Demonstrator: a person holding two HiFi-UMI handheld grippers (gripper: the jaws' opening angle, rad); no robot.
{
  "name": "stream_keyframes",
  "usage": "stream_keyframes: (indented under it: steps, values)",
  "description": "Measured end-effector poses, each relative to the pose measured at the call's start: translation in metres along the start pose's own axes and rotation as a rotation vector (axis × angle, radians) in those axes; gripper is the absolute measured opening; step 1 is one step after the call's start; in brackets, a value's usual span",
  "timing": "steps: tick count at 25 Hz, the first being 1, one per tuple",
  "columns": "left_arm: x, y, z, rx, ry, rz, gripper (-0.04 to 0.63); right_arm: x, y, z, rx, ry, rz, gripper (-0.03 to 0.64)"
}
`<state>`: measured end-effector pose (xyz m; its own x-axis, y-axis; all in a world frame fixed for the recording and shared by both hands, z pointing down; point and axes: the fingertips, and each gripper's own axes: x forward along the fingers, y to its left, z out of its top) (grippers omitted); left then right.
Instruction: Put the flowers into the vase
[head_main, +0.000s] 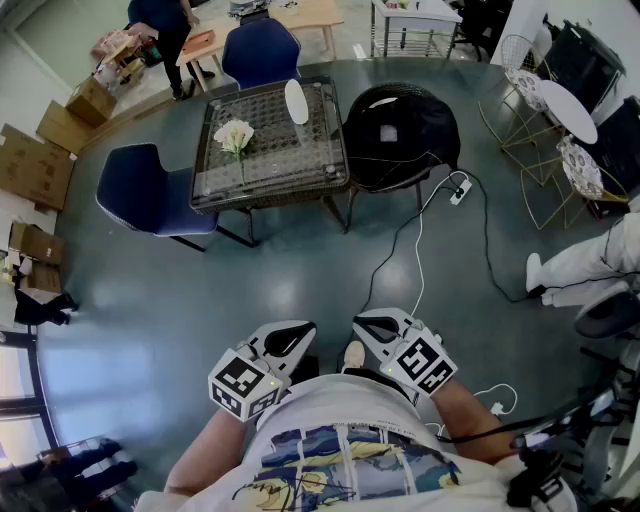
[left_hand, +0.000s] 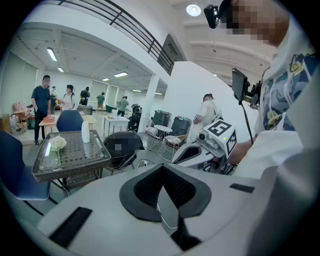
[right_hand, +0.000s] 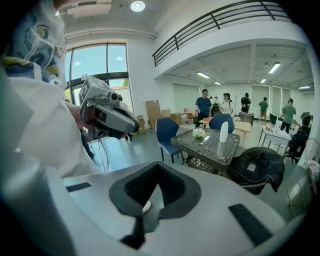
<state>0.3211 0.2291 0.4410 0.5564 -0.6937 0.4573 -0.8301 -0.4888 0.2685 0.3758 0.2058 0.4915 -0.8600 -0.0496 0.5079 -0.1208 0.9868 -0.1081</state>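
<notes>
Both grippers held low and shut, far from the table with the flowers and the vase.

The glass-topped wicker table stands on the grey floor, well apart from the person, with one blue chair at its left side, another blue chair behind it and a black round chair at its right. The left gripper and the right gripper are close to the person's body, side by side and tilted downwards; on each one the two jaws are together and nothing is between them. The white vase stands upright on the far part of the table. The white flowers lie on the table's left part, near the vase but not touching it.
</notes>
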Motion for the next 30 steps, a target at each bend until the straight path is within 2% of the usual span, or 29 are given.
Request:
stream_keyframes:
  steps: [11, 17, 21, 25, 30]
  values:
    - [-0.008, -0.007, -0.011, -0.008, -0.002, 0.028, 0.009, -0.006, 0.01, -0.004, -0.006, -0.008, 0.009, 0.008]
    - [-0.021, 0.008, -0.006, -0.032, -0.02, 0.07, 0.009, 0.008, 0.0, 0.002, 0.008, 0.003, 0.044, 0.009]
    - [-0.027, 0.034, -0.014, -0.064, -0.016, 0.074, 0.009, 0.037, -0.007, 0.01, 0.014, 0.022, 0.057, 0.011]
    - [-0.027, 0.071, -0.007, -0.064, -0.021, 0.051, 0.009, 0.066, -0.022, 0.02, 0.052, 0.047, 0.033, 0.014]
    - [-0.033, 0.137, 0.019, -0.042, -0.064, 0.021, 0.009, 0.115, -0.052, 0.051, 0.05, 0.092, -0.004, 0.094]
